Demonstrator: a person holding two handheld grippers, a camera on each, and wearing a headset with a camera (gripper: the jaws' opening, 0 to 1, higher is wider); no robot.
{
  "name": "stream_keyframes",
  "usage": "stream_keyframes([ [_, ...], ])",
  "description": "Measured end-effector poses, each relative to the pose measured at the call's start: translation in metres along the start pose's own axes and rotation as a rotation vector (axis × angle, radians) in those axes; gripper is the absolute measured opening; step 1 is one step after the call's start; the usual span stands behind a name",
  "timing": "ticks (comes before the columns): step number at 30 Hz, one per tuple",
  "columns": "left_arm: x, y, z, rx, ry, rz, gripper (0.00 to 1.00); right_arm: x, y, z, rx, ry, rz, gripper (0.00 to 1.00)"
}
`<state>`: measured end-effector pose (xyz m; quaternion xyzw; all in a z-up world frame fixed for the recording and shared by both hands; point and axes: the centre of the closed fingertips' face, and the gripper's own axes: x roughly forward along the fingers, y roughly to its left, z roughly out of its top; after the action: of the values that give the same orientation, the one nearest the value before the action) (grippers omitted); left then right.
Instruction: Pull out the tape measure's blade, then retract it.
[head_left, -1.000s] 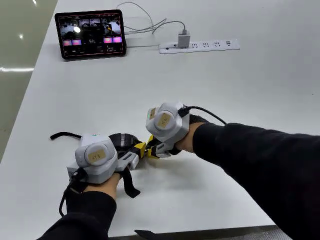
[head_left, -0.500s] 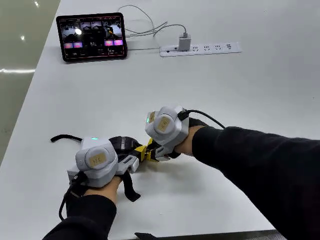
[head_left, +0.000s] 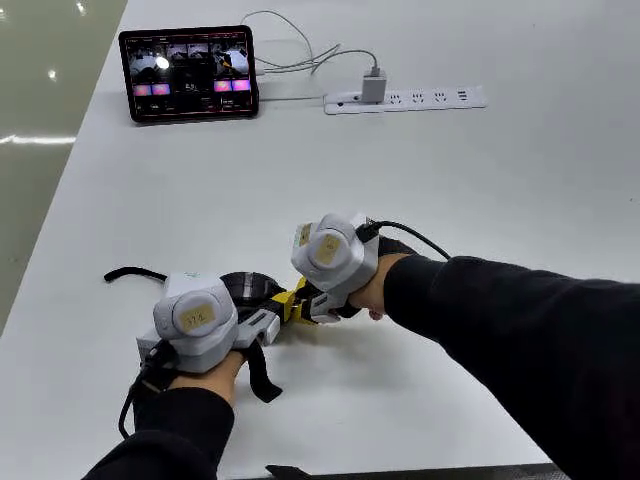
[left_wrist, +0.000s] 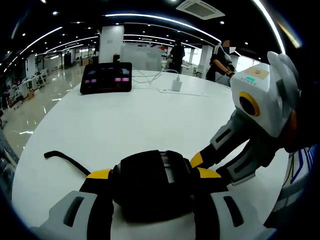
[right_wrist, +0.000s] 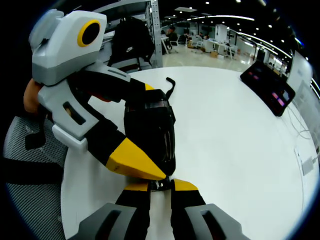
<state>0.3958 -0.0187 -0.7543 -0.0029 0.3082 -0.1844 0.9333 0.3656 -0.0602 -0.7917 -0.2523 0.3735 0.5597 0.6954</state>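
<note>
1. Tape measure: black case lying on the white table near its front edge, between my two grippers.
2. Left gripper: in its own view the yellow-tipped jaws sit on either side of the case and press its flanks, so it is clamped on the tape measure.
3. Right gripper: it comes in from the right and meets the case at its near end. In the right gripper view the jaws are drawn almost together, pinched on the small grey blade end at the case mouth.
4. I see no drawn-out length of blade between the case and the right jaws. The tips are right up against the case.
5. One yellow tip of the left gripper lies just in front of the right jaws, touching or nearly so.
6. A black strap trails left from the case, flat on the table.
7. Far end of the table: a lit tablet and a white power strip, both well apart from the work.
</note>
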Motion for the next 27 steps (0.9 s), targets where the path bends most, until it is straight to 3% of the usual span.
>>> stream_keyframes([
  [8,0.002,0.000,0.001,-0.016,0.028,-0.030,0.62,-0.001,0.002,-0.001,-0.028,0.017,-0.029,0.12],
  [11,0.002,0.000,0.000,-0.052,0.051,-0.053,0.62,-0.006,0.004,0.002,-0.002,-0.009,-0.021,0.15],
  [14,0.001,0.001,0.003,-0.091,0.055,-0.072,0.61,-0.011,0.000,0.000,0.000,0.007,-0.045,0.14],
  [19,-0.006,0.000,0.010,-0.069,0.034,-0.085,0.60,-0.018,-0.001,0.002,0.044,-0.005,-0.058,0.19],
  [27,-0.012,0.007,0.022,-0.059,0.018,-0.098,0.70,-0.031,0.001,0.005,0.050,-0.027,-0.078,0.23],
])
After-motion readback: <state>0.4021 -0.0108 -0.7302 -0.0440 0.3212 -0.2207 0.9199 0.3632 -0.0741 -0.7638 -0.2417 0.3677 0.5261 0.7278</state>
